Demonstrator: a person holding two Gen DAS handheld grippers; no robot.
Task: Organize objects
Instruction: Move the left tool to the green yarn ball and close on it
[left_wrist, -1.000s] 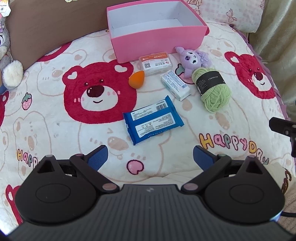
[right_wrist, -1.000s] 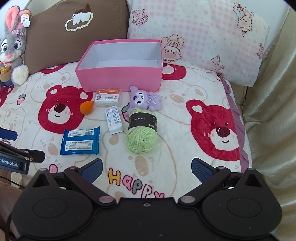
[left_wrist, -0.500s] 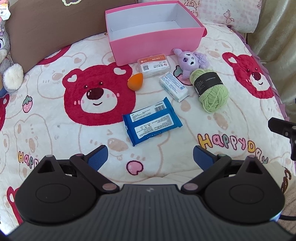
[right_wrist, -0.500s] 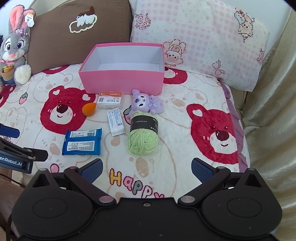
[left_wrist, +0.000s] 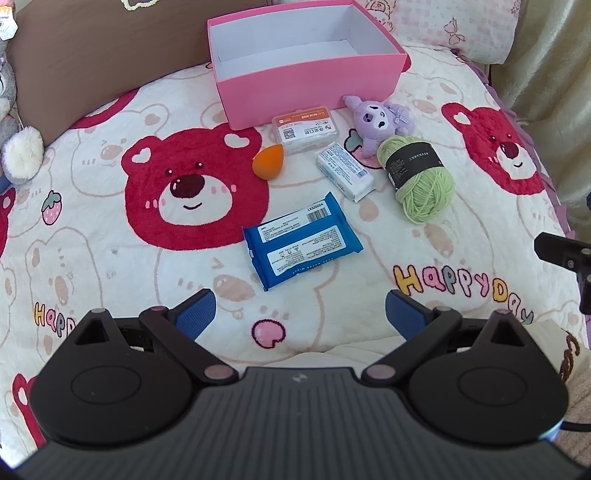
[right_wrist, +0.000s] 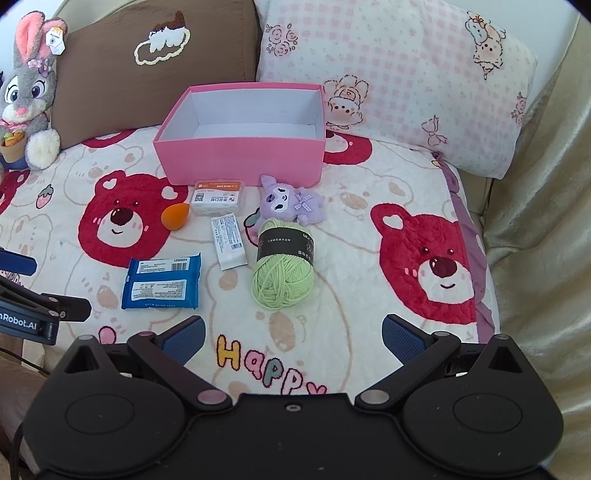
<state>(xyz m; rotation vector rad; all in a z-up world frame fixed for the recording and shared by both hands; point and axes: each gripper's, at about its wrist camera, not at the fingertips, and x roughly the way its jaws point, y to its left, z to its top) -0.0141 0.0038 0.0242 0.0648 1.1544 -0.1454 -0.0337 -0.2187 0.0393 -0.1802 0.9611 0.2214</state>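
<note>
Both tools hang over the near edge of a bed covered by a cream blanket (right_wrist: 369, 229) printed with red bears. The left gripper (left_wrist: 300, 311) has its blue-padded fingers spread wide with nothing between them, and the right gripper (right_wrist: 293, 338) stands the same way, fully parted and empty; neither touches any item. At the far side of the blanket sits an open pink box (right_wrist: 242, 157) with a white interior, nothing inside it. The items lie in a loose cluster just near of the box. A clear plastic case with an orange label (right_wrist: 218, 197) lies almost against the box's front wall. An orange teardrop sponge (right_wrist: 175, 216) rests just left of that case. A purple plush toy (right_wrist: 291, 202) lies to the right of the case, close to the box's front right corner. A small white packet (right_wrist: 228, 242) lies lengthwise near of the case, between the sponge and the yarn. A green ball of yarn with a black band (right_wrist: 282, 267) sits just near of the plush, touching or nearly touching it; I cannot tell which. A blue wipes pack (right_wrist: 162, 282) lies flat to the left and nearest to the grippers, apart from the others. Behind the box a brown pillow (right_wrist: 147, 62) and a pink checked pillow (right_wrist: 406, 74) lean upright, and a grey plush rabbit (right_wrist: 27, 96) sits at the far left.
</note>
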